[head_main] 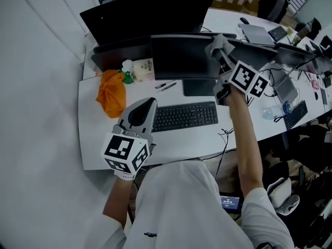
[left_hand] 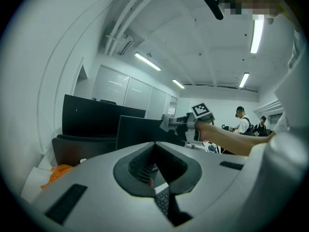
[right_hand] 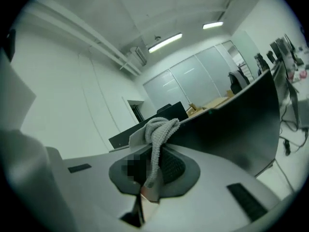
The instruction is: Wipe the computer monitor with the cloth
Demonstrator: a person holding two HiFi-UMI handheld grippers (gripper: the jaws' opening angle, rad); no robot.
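The right hand-held gripper (head_main: pixel 224 56) is the one working. Its jaws are pressed together on a grey knitted cloth (right_hand: pixel 158 129), which bunches above the jaw tips and trails down between them. In the head view the cloth (head_main: pixel 220 42) sits at the upper right corner of the computer monitor (head_main: pixel 182 56), at or just over the top edge. Whether it presses on the panel I cannot tell.

The monitor stands upright at the back of the white counter (head_main: pixel 98 139), behind the keyboard (head_main: pixel 184 116), with a larger dark screen (head_main: pixel 150 12) behind it. Its long axis runs left to right across the person. Seen from the right gripper view, the dark panel (right_hand: pixel 236 129) stretches away beside the jaws. So the unwiped face seems to lie to the left of the cloth and below it, and the stroke likely runs along that long axis.

The left hand-held gripper (head_main: pixel 147 107) is well short of the monitor, on the near side of the keyboard. Its jaws (left_hand: pixel 155 170) look closed with nothing between them.

An orange bag (head_main: pixel 111 92) and a green-capped bottle (head_main: pixel 126 71) lie off the monitor's left side.
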